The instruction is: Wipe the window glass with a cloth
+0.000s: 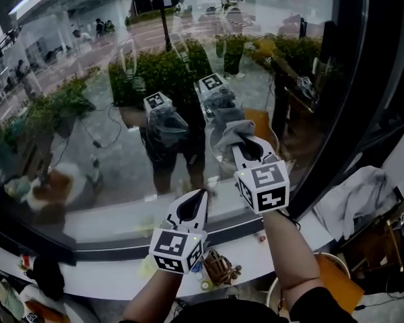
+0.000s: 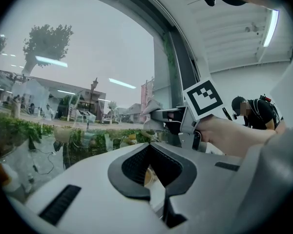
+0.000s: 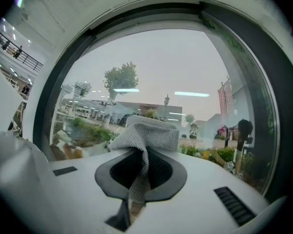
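The window glass point(image 1: 87, 113) fills the head view and mirrors me and both grippers. A grey knitted cloth point(image 1: 230, 132) bunches out of my right gripper point(image 1: 246, 140), which is shut on it and holds it up at the pane, right of centre. In the right gripper view the cloth point(image 3: 149, 130) sticks out past the tips of the right gripper point(image 3: 145, 152) toward the glass point(image 3: 161, 67). My left gripper point(image 1: 200, 197) sits lower and nearer the sill, shut with nothing in it. The left gripper view looks over the left gripper point(image 2: 151, 152) at the right gripper point(image 2: 163, 117) and cloth point(image 2: 151, 105).
A dark window frame point(image 1: 350, 79) runs down the right side. Below the glass lies a white sill point(image 1: 108, 268) with small items point(image 1: 219, 268) on it. Another grey cloth point(image 1: 357, 194) lies at the right. A person point(image 2: 256, 113) stands in the room behind.
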`<state>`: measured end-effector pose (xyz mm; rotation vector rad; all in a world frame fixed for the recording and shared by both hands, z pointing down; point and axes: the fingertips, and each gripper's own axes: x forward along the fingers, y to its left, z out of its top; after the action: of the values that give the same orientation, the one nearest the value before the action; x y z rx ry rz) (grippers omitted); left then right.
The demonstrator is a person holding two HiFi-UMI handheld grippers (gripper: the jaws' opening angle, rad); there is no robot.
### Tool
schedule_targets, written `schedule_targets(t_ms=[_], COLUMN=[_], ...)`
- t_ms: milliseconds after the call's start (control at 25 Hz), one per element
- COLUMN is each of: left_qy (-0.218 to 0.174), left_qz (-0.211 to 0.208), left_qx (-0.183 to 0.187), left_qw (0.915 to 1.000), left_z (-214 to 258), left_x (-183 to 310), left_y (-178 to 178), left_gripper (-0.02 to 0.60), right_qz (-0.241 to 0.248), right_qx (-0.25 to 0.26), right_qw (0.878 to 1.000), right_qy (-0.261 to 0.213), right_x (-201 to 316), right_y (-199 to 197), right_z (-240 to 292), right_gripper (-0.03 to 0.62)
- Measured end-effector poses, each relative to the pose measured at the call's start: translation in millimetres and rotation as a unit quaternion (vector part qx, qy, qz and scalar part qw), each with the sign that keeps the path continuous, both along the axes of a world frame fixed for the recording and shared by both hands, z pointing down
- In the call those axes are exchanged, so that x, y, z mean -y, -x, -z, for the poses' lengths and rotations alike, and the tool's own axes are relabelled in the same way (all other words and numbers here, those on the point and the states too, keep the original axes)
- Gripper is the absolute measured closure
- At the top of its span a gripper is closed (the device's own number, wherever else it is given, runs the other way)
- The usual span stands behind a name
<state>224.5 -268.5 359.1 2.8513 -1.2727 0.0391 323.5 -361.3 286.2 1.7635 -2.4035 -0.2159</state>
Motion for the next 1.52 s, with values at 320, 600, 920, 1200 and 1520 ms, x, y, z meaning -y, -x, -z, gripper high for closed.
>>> schedule_targets(t_ms=[320,600,920,1200,1520], left_qy=[0.007,0.006,0.003,0.007,0.024], left_qz=[-0.011,-0.007,0.01,0.035,0.079], left_qx=[0.005,0.008,0.014,0.017,0.031], left_qw=[0.9999,0.9999,0.9998,0.9992,0.9961], left_z=[-2.6,-4.7,-5.7,-6.5,-19.9], left_x=[-2.5,-2.6,-12.8,-21.5,-31.2], left_y=[-12.5,-18.4,-13.8,-7.6,33.3], left_gripper=[0.574,0.574,0.574,0.574,0.574], right_qz=[-0.025,-0.031,-0.022,-0.022,-0.021], right_qx=[0.009,0.016,0.022,0.024,0.042], right_qw=[1.0,0.999,0.999,0.999,0.999], right_qy=[0.008,0.013,0.008,-0.002,-0.009], right_x=[-0.1,2.5,-3.3,-7.8,-1.8], right_y=[-30.3,-44.3,-41.1,-48.3,-43.7], right_z=[-5.5,-12.0,-14.3,-14.2,-13.5], right_gripper=[0.554,0.554,0.554,0.554,0.556])
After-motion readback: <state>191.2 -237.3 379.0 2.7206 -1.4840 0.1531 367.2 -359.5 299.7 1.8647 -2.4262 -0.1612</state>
